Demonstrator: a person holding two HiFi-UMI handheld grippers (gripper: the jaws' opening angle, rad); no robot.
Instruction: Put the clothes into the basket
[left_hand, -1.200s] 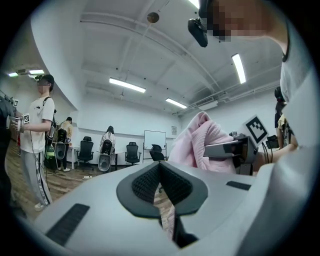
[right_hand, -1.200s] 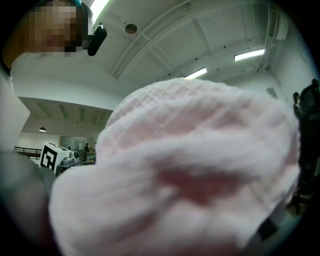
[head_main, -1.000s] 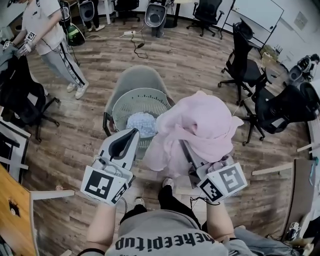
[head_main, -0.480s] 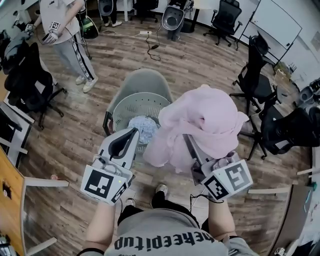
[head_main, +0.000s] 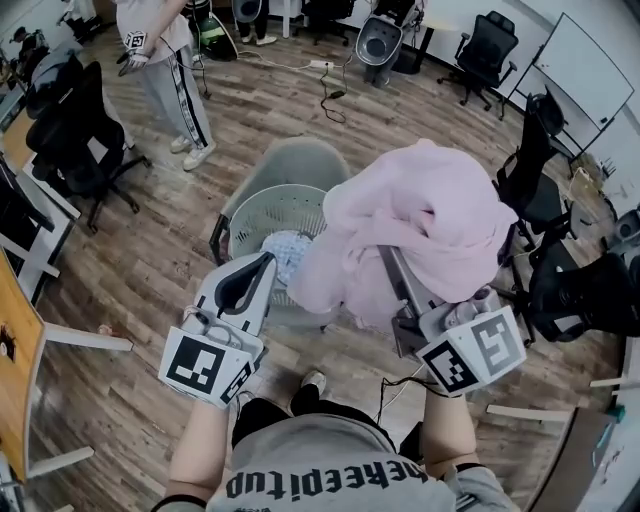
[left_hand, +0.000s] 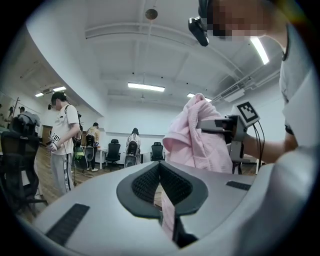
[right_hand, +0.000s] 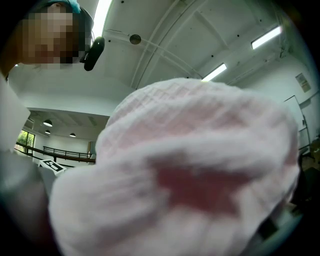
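— Right claw (head_main: 396, 266) is buried in the pink garment (head_main: 430, 215). Its jaws stand wide but are clamped on a thick wad of it, and its own camera sees nothing but pink cloth. Left claw (head_main: 260, 266) is pressed together and carries nothing.

— Where's the garment relative to the basket (head_main: 262, 200)?

— In the air, past the basket's right rim, with its hanging folds just beside that rim. The basket sits on the seat of a grey chair (head_main: 290, 152), with a blue-and-white cloth (head_main: 287, 247) already inside.

— What could spoil it?

— Mostly the bulk. The cloth is draped over the jaws as well as gripped between them. On release, I'd guess part could stay hooked on a jaw. The heavier side could also slide down outside the right rim onto the floor (head_main: 150, 290). Trailing folds might catch the rim and drag a light basket toward the seat's edge. With that claw's camera smothered, aim rests on the head view alone.

— How are the arms set?

— Both reach forward from the body, claws roughly level. The right forearm (head_main: 447, 440) carries its claw higher and off to the right. The left forearm (head_main: 200, 455) has its claw lower, tip pointing at the basket's near rim.
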